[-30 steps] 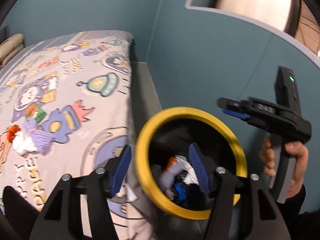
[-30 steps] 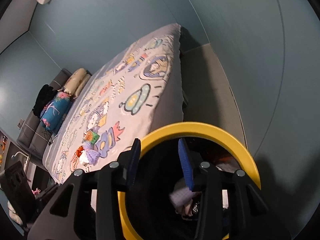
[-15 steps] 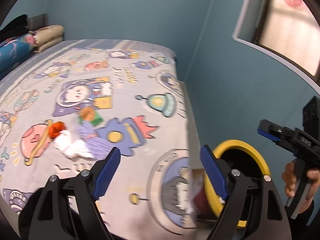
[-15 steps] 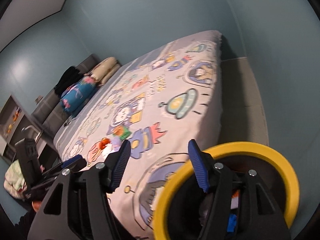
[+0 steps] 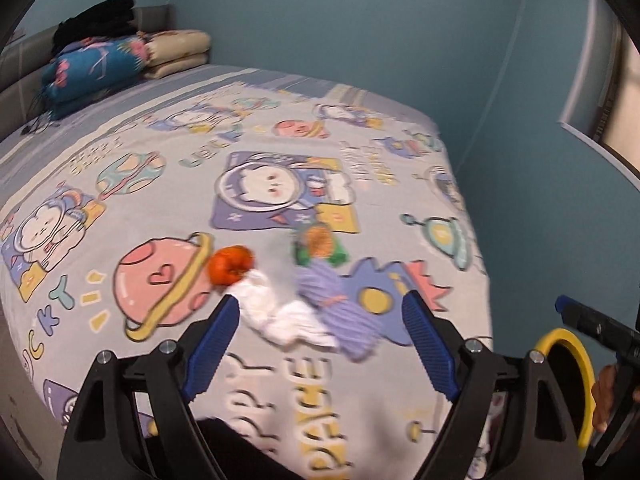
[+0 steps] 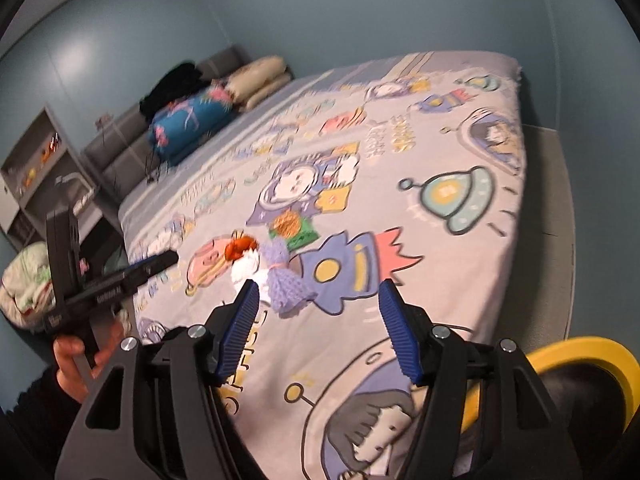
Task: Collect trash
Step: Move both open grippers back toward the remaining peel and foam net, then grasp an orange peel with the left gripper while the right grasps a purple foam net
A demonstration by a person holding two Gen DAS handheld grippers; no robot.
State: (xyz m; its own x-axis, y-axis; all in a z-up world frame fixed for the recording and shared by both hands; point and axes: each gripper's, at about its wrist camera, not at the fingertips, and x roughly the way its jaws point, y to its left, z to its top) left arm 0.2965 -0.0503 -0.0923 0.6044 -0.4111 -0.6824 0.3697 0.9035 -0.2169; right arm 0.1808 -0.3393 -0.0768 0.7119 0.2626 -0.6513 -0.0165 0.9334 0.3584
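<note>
— Both grippers stand wide open and hold nothing: the left gripper (image 5: 321, 338) hangs above the bed (image 5: 168, 208), its blue pads spread either side of the trash, and the right gripper (image 6: 316, 322) points at the same heap from the other side.

— What makes up the heap?

— An orange wad (image 5: 231, 265), a crumpled white tissue (image 5: 280, 314), a ribbed lilac wrapper (image 5: 340, 312) and a green packet with an orange picture (image 5: 320, 246), bunched together near the middle of the cartoon sheet. Motion blur softens their edges.

— And the bin?

— The yellow-rimmed bin (image 6: 592, 356) sits beside the bed, low at the right, well apart from the trash.

— Anything else nearby?

— Folded pillows (image 5: 176, 52), a blue floral bundle (image 5: 96, 68) and dark clothing (image 5: 94, 24) lie at the headboard; a grey shelf (image 6: 36, 168) stands beyond. A bare hand (image 6: 80, 360) grips the left handle, upright.
</note>
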